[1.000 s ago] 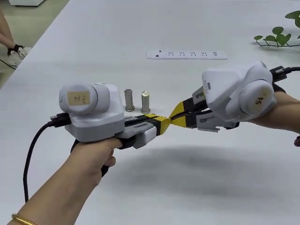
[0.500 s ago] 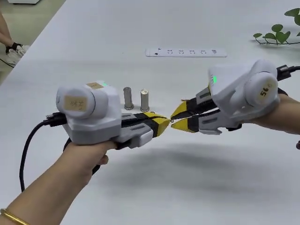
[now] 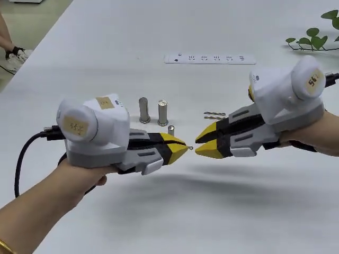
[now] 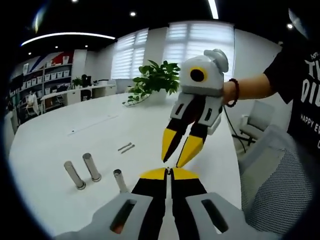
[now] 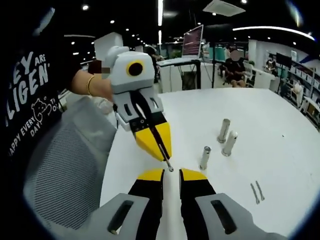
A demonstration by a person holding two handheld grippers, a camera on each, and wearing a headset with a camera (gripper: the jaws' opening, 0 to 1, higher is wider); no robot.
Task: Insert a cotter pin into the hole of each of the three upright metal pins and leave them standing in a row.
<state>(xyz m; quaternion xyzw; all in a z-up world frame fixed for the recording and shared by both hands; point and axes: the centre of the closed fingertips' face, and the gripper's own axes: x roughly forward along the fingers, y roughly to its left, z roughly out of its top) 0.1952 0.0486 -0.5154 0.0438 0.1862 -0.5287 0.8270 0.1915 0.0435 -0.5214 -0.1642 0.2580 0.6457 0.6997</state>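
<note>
Bright, even light — soft shadows, fisheye-warped edges

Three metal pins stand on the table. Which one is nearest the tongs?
The front pin, just behind the tips of the left tongs; the other two pins stand together farther back.

- The left gripper (image 3: 186, 148) and right gripper (image 3: 197, 146) face each other tip to tip above the table (image 3: 222, 211), near but apart.
- A cotter pin (image 5: 165, 158) juts from the left gripper's closed jaws toward the right gripper's parted jaws. I cannot tell whether it touches them.
- Three metal pins (image 3: 162, 112) stand beyond the left gripper's jaws: two side by side, and the third pin (image 3: 171, 130) nearer, just behind the tips.
- Two spare cotter pins (image 3: 214, 114) lie beyond the right gripper's jaws.
- A power strip (image 3: 210, 59) lies well behind everything, and a plant (image 3: 315, 39) is past the right gripper.
</note>
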